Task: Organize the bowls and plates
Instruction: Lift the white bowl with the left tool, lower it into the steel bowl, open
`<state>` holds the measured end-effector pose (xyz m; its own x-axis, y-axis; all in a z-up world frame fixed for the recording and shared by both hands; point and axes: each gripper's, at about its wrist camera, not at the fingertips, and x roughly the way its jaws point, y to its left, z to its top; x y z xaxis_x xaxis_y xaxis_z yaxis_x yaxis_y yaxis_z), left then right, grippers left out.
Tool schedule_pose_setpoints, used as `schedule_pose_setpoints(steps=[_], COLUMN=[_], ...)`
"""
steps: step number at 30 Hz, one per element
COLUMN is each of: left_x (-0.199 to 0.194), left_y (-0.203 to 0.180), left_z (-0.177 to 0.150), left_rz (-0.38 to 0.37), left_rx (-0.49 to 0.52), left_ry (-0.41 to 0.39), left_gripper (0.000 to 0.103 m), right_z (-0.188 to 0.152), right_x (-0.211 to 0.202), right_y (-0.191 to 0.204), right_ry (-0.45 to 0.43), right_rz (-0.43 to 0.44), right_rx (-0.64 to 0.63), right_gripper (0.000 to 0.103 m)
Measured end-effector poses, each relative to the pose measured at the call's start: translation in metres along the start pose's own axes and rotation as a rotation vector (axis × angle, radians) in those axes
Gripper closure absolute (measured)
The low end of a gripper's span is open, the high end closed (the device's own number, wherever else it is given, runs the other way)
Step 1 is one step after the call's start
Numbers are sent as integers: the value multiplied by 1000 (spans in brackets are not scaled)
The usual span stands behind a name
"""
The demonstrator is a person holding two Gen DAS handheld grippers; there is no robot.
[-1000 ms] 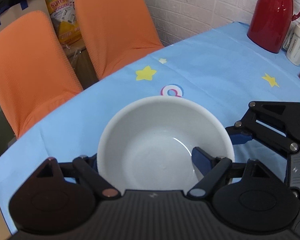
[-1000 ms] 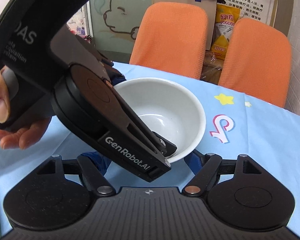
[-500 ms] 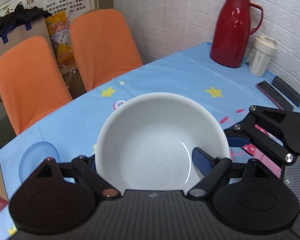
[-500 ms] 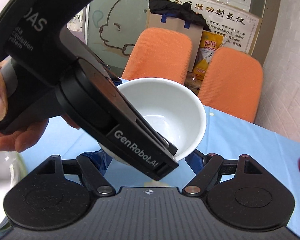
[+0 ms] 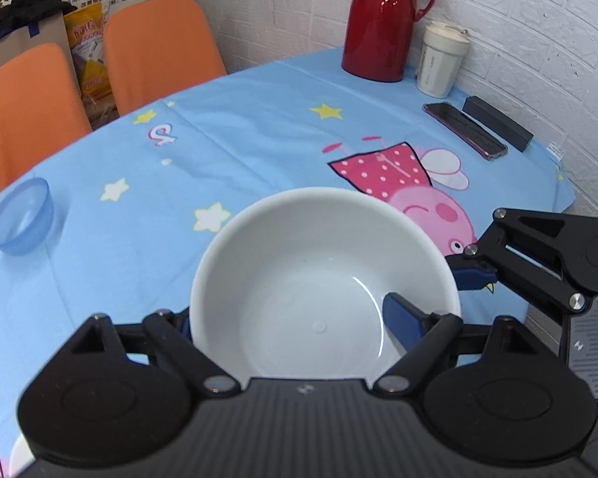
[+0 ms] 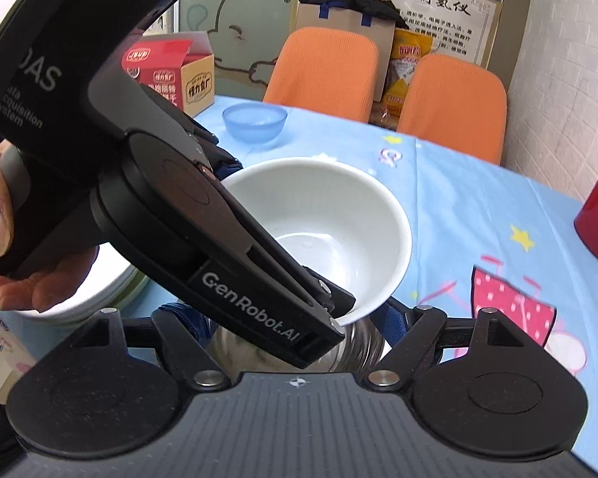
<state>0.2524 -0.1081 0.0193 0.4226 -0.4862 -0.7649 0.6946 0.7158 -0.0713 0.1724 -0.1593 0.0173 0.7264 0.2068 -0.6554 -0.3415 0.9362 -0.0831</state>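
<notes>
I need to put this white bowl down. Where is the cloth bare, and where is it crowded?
Bare: the starred stretch of tablecloth between the blue bowl and the red thermos. The pig print beyond the white bowl is free too. Crowded: the wall side, with thermos, cup, phone and black box.
</notes>
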Motion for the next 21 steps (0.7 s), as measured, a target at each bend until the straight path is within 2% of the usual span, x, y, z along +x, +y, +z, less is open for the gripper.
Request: schedule_pose_setpoints(steps=[6,11,15,17,21], left_x=[13,4,-9,-17,-26], left_y=[4,10,11,13,15], left_z=[-14,-17,-24,-28,-34], left_rz=[13,-7,-13,-21,-27], left_rx=[-27,-65,-80,-102,-126], left_ry=[25,6,-22,-36,-50], left_gripper=[13,11,10,10,10], right_z=[-19,-50,-67,-72,-71], right_x=[3,-20,-35,-41,-50], right_y=[-1,-12,-17,-21,-39], right_ry=[32,3,-8,-32,-138], right_rz=[-14,-21,-46,-59,-84], right_rx=[62,201,241,276,388], right_gripper=[37,37,36,36,36])
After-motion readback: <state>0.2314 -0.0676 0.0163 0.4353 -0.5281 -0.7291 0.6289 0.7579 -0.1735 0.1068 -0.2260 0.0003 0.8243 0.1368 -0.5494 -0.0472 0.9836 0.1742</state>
